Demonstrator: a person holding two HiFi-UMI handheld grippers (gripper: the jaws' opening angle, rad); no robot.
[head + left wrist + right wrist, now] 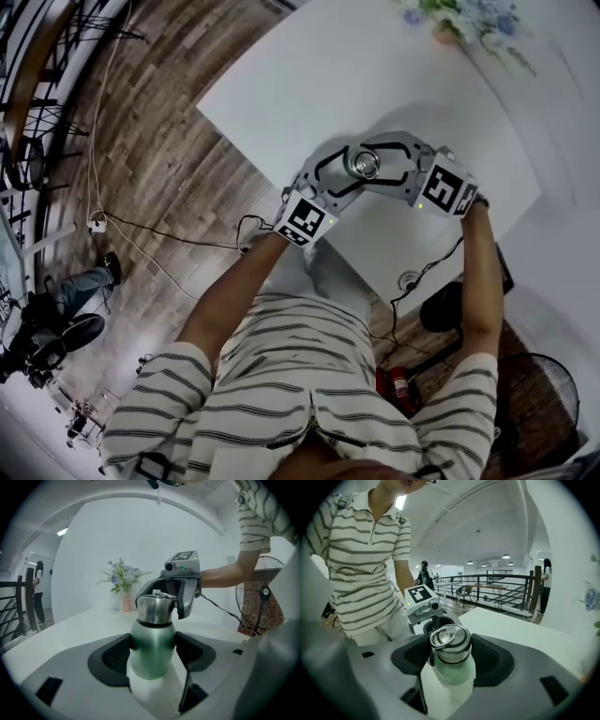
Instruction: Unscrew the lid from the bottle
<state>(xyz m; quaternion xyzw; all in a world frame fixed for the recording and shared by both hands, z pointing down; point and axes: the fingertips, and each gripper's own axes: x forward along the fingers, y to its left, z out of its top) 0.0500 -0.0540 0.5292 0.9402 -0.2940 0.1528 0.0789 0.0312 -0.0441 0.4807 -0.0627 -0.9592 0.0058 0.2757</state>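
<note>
1. Head view: both my forearms reach forward from my striped sleeves and meet over the near edge of the white table. My left gripper comes in from the lower left and my right gripper from the right. The bottle stands upright between them, seen from straight above.
2. Left gripper view: my left jaws are clamped on the bottle's green body, with a dark pad pressed to each side, below the steel lid. The right gripper reaches in from the opposite side at lid height, my bare forearm behind it.
3. Right gripper view: my right jaws are closed on the lid, pads touching both sides. The ring handle lies flat on top. This gripper tilts down toward the lid, and the left gripper's marker cube sits just behind.
</note>
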